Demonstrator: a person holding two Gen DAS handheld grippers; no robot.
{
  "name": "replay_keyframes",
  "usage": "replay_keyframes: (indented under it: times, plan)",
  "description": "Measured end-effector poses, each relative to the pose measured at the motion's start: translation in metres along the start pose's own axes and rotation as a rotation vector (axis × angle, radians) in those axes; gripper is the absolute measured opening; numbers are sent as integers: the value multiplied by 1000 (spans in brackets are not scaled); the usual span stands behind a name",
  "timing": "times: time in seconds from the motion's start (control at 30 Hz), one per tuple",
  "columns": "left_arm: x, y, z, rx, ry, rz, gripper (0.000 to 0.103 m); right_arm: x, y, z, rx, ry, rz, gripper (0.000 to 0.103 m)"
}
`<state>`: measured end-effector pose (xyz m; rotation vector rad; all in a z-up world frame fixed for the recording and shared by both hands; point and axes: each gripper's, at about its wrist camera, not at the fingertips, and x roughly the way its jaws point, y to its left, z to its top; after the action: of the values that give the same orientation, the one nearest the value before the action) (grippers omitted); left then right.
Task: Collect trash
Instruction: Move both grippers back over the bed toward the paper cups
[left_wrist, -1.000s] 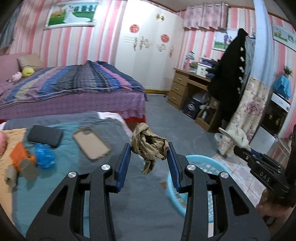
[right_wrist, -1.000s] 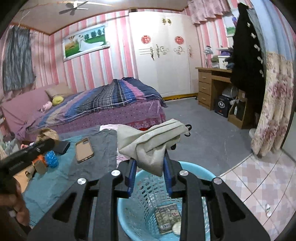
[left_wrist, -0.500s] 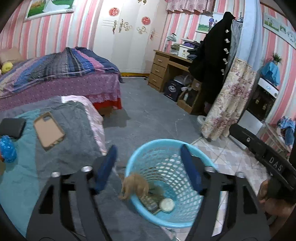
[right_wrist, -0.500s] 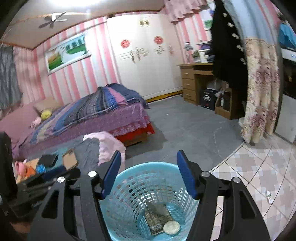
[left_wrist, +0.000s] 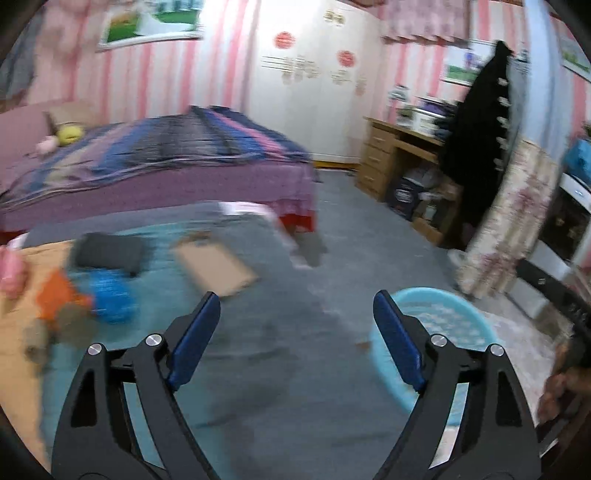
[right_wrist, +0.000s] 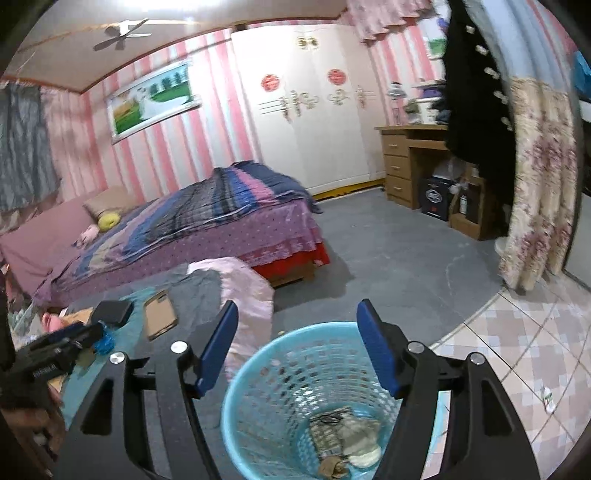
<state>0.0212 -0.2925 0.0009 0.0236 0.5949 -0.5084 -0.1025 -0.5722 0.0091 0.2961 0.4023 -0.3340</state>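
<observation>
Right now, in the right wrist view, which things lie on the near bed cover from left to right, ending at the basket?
Blue crinkled plastic item → black rectangular pouch → tan phone case → pale pink cloth → light blue plastic mesh basket, with trash at its bottom.

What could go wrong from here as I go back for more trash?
1. The phone and wallet lie on the mat among the leftover bits, near the blue wad; a hasty grab could bin them.
2. The left view is motion-blurred, so aiming the open left gripper now is unreliable.
3. The right gripper hangs open above the basket; a swing back could clip its rim and tip it.
</observation>
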Motion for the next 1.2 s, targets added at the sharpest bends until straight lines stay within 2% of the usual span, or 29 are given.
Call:
replay_keyframes:
  times: [0.07,0.2,0.33,0.43,0.5,0.67,0.83,0.93,1.2]
  plan:
    - [-13,29,0,-14,-11,62,83,4,22,-2,-37,7,26,66]
    - [-46,102,-6,-56,-56,238,88,11,65,-9,-105,32,85,67]
    - [-61,161,-15,-136,-69,320,89,15,107,-18,-170,56,129,69]
    - [-64,189,-25,-163,-62,352,89,17,136,-25,-210,68,154,70]
    - [-62,205,-30,-177,-50,374,89,18,152,-30,-224,74,161,76]
    - [-55,241,-33,-226,-30,376,89,25,190,-41,-249,82,140,83]
    - [-63,255,-40,-263,-30,371,91,38,222,-53,-254,118,167,84]
    - [-64,251,-48,-260,-11,366,91,42,240,-62,-265,132,180,85]
    - [-89,228,-50,-250,-33,328,91,48,256,-74,-240,121,202,87]
